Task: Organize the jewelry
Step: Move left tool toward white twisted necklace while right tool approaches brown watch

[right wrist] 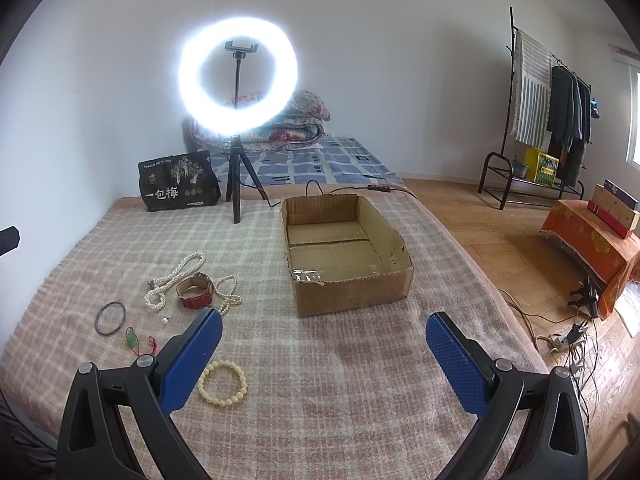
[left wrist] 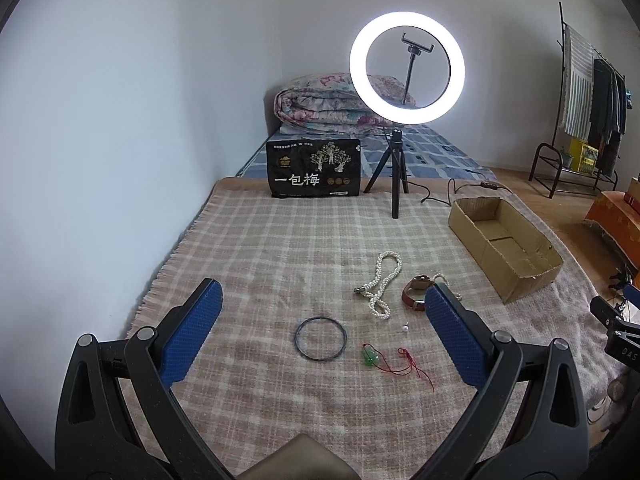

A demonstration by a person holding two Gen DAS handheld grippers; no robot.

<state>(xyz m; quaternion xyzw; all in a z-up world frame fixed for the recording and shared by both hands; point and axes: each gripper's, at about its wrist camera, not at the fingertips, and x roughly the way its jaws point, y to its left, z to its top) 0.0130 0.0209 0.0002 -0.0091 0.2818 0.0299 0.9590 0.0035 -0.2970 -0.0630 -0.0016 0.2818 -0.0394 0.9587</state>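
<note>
Grippers: left gripper point(left wrist: 322, 306) and right gripper point(right wrist: 324, 334) are held spread apart, nothing gripped.
Risk: thin red cord of the green pendant point(left wrist: 370, 356) may be snagged near the plaid blanket's point(left wrist: 280, 240) near edge.

I see a woven plaid blanket point(right wrist: 320, 420), soft and matt, with a raw corrugated cardboard box point(right wrist: 352, 292) at my one o'clock. At ten o'clock, glossy pearl strands point(right wrist: 176, 276) lie beside a smooth brown leather watch strap point(right wrist: 196, 302). My gripper pads point(right wrist: 192, 360) look like textured blue rubber on matt black plastic.

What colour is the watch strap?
Reddish-brown leather strap on the wristwatch, clearest in the right wrist view.
</note>
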